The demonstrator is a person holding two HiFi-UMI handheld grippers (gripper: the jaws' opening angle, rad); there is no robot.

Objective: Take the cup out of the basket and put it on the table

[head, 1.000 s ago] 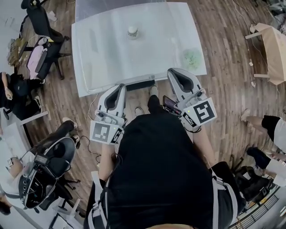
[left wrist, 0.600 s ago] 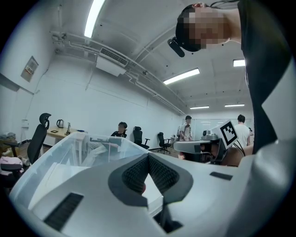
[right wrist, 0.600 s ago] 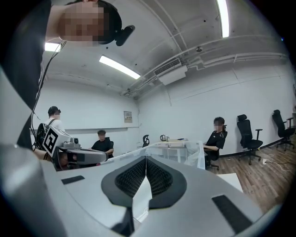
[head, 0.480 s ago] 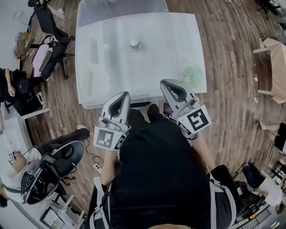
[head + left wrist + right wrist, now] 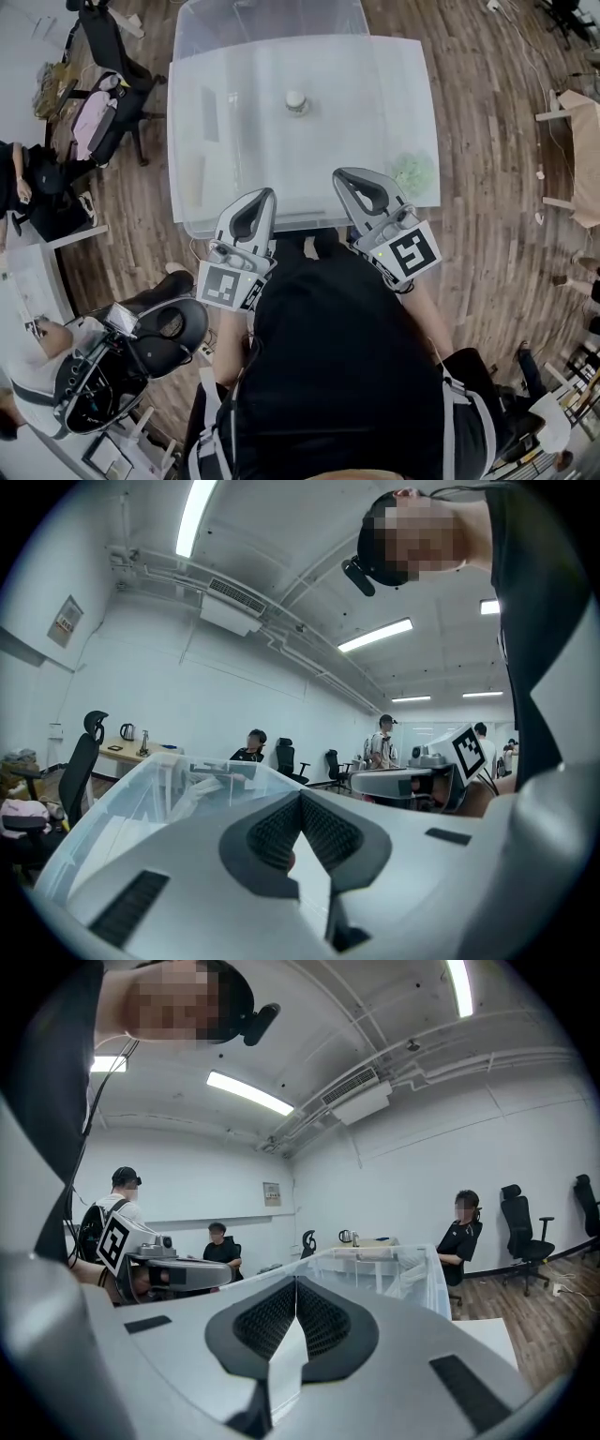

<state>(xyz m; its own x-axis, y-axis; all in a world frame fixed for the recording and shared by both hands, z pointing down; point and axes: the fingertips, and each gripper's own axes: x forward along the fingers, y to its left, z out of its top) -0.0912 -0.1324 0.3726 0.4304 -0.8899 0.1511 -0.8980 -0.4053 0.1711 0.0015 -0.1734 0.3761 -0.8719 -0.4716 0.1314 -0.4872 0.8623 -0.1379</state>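
Observation:
A small pale cup (image 5: 296, 101) stands on the white table (image 5: 234, 169) near its far side, just in front of a clear plastic basket (image 5: 272, 19). Both grippers are held low at the table's near edge, well short of the cup. My left gripper (image 5: 261, 194) is shut with nothing in it, and its jaws meet at the tip (image 5: 300, 794) in the left gripper view. My right gripper (image 5: 347, 175) is also shut and empty (image 5: 296, 1281). The clear basket (image 5: 178, 780) (image 5: 403, 1265) shows beyond the jaws in both gripper views; the cup does not.
A pale green crumpled thing (image 5: 412, 172) lies at the table's right edge near my right gripper. Office chairs (image 5: 103, 103) and seated people (image 5: 19, 183) are on the wooden floor to the left. Another table (image 5: 581, 141) is at far right.
The person has stepped closer to the table, and both grippers now reach over its near edge. Both jaws stay shut. The cup has not moved on the table.

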